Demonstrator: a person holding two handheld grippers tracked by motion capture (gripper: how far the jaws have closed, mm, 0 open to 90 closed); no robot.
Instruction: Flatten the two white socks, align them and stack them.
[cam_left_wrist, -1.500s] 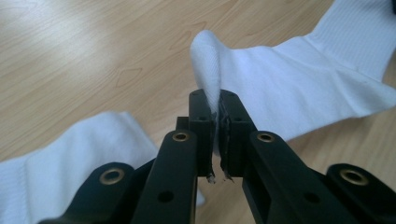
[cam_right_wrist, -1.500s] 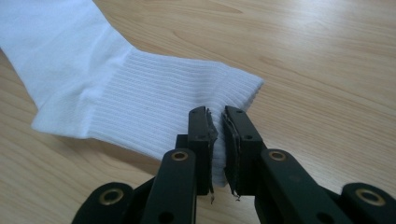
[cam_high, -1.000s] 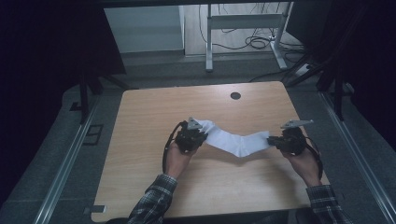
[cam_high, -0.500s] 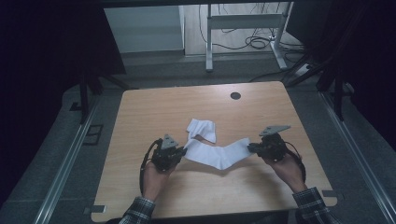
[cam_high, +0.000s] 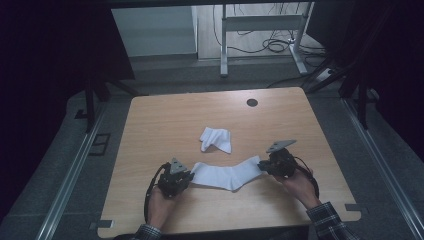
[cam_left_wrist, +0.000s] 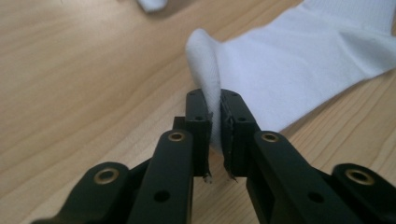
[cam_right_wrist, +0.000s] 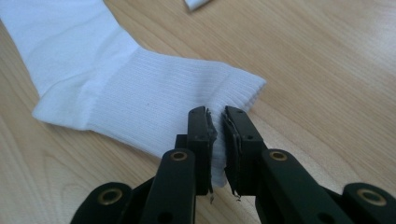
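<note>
1. Wooden table (cam_high: 150, 130) under dim light: our left gripper (cam_high: 176, 181) pinches the sock's (cam_high: 225, 176) toe end, its jaws just easing slightly.
2. Stretched flat between the grippers, the sock lies near the front edge.
3. Our right gripper (cam_high: 276, 163) clamps the cuff, keeping it taut; a second sock (cam_high: 216, 139) waits behind.

It looked like a lab or test room set up for recording. A bare wooden table (cam_high: 165, 125) with a round cable hole (cam_high: 252, 102) near its far edge stood between metal rails (cam_high: 70, 175) on a grey floor (cam_high: 165, 75). Dark screens (cam_high: 50, 60) closed in both sides. Beyond the far edge, loose cables (cam_high: 272, 45) lay under a white desk frame (cam_high: 260, 25).
</note>
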